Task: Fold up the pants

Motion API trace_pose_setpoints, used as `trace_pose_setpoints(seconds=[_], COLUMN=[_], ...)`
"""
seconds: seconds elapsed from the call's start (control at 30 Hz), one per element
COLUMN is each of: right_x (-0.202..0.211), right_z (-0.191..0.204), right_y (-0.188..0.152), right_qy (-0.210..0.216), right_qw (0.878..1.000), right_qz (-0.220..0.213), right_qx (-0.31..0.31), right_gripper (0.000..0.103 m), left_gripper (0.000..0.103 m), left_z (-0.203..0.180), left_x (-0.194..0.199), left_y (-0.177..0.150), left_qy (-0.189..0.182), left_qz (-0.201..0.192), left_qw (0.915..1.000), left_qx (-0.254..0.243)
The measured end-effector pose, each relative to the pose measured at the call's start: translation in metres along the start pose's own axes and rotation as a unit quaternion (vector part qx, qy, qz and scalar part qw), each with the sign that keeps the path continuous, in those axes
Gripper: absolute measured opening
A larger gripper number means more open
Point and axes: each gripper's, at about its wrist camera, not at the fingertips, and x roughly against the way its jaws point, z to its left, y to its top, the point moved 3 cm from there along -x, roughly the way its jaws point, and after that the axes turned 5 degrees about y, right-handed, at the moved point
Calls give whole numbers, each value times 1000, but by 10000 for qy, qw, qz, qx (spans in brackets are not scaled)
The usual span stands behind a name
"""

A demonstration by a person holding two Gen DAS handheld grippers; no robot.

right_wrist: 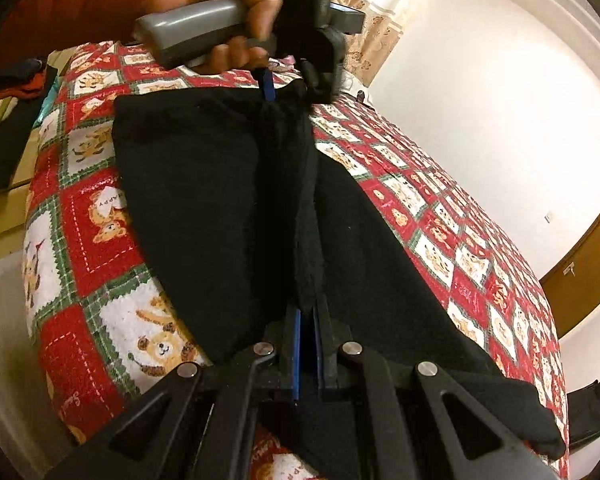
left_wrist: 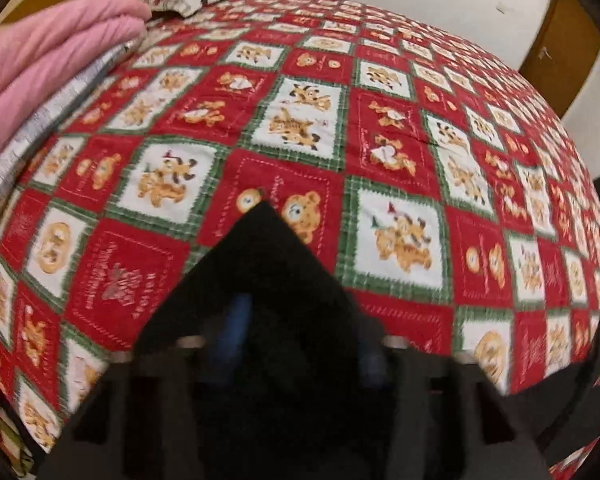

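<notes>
The bed fills most of the room in both views; it is covered with a red, green and white quilt printed with small bears; a white wall and a brown wooden door stand behind it. At the far edge of the bed, in the left wrist view, a folded pink blanket lies on top of a grey printed cloth; beside the bed, in the right wrist view, a few dark and orange clothes are piled.

The black pants are spread over the quilt, partly raised from it; one fold runs along the middle, from the far hand-held gripper to the near one.

The right hand-held gripper is clenched on the near edge of the pants; its two blue pads stand almost together, and the black cloth comes out from between them.

The left hand-held gripper is at the far end of the pants, held by a hand in a red sleeve; its fingers go down onto the top edge of the cloth, nearly closed. In its own view the black cloth lies over and between the fingers, with a blue pad showing dimly through; I cannot tell for sure whether the pads already press on it.
</notes>
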Motion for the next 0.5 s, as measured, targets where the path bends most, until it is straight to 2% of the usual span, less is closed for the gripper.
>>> trace_pose_setpoints(seconds=[0.03,0.1,0.2,0.27,0.33,0.4,0.5], right_x=[2,4,11,17,27,33,32], right_z=[-2,-4,-14,-25,-31,-30,-24], right_y=[0,-1,-1,1,4,4,-2], right_qy=[16,62,187,225,292,391,616], right_qw=[10000,9999,9990,9980,9969,9965,9956], right_qz=[-27,-56,-116,-191,-296,-335,-253], right_qx=[-28,-84,-378,-566,-673,-657,-654], right_gripper=[5,5,5,5,5,5,5], left_gripper=[23,15,15,15,15,15,15], left_z=[3,11,24,36,49,62,80], left_x=[5,18,45,60,72,78,70], left_y=[-5,-14,-32,-46,-65,-84,-114], left_qy=[-93,-323,-358,-445,-540,-481,-290], left_qz=[-55,-256,-792,-1010,-1151,-1259,-1164], left_qw=[9999,9990,9958,9930,9897,9876,9876], left_qx=[30,157,270,426,657,800,1014])
